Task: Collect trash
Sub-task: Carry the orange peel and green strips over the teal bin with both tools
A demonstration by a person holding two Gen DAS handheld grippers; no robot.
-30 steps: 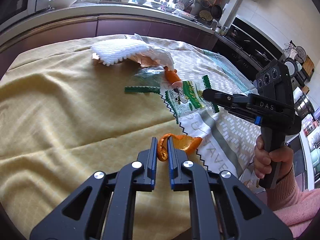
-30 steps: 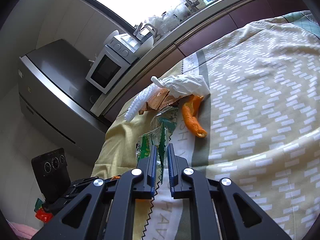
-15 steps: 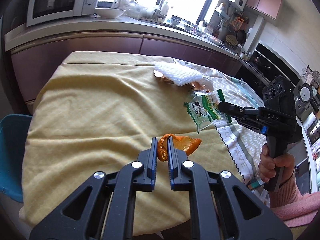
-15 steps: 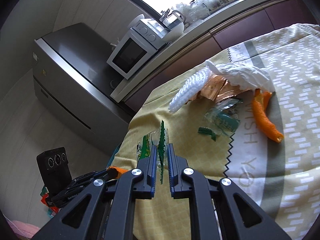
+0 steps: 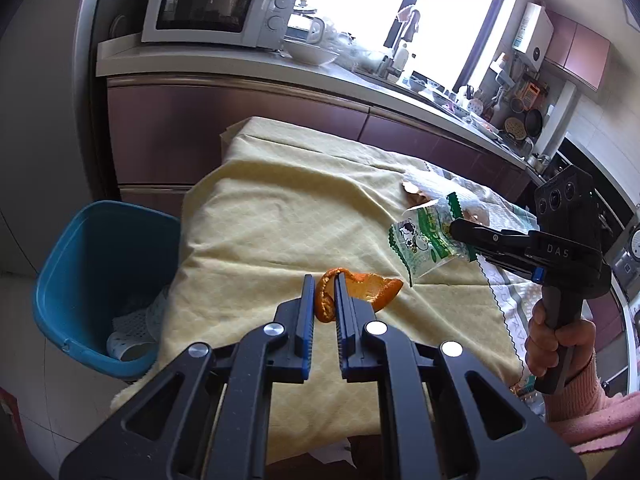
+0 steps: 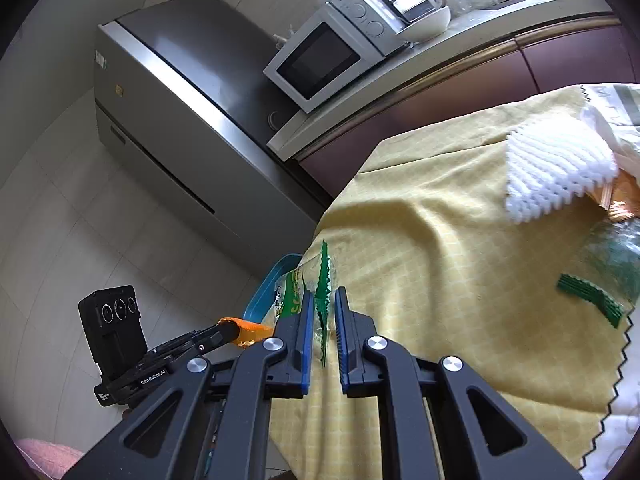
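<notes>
- Far left, on the floor beside the table: blue bin, some white trash already lying in the bottom. It had come into the left view only within the last second; before that the cameras looked down at the tablecloth.
- Left gripper: jaws nearly shut, pinching a curl of orange peel. Same hold as a second earlier, but peel now lifted off the yellow tablecloth and carried toward the bin side.
- Right gripper: jaws close together, clamped on the green-edged snack wrapper, also raised clear of the cloth.
- Reading of this: both pickups done, both hands swinging toward the bin; the drop looked like the next step.
- Left behind on the table, right side: white foam net, a green strip, a clear green wrapper.
- Writing: "DAS" on the right gripper's body; "GenRobot.AI" on the left one's. Wrapper showed a cartoon cow; its lettering was too small to read.
</notes>
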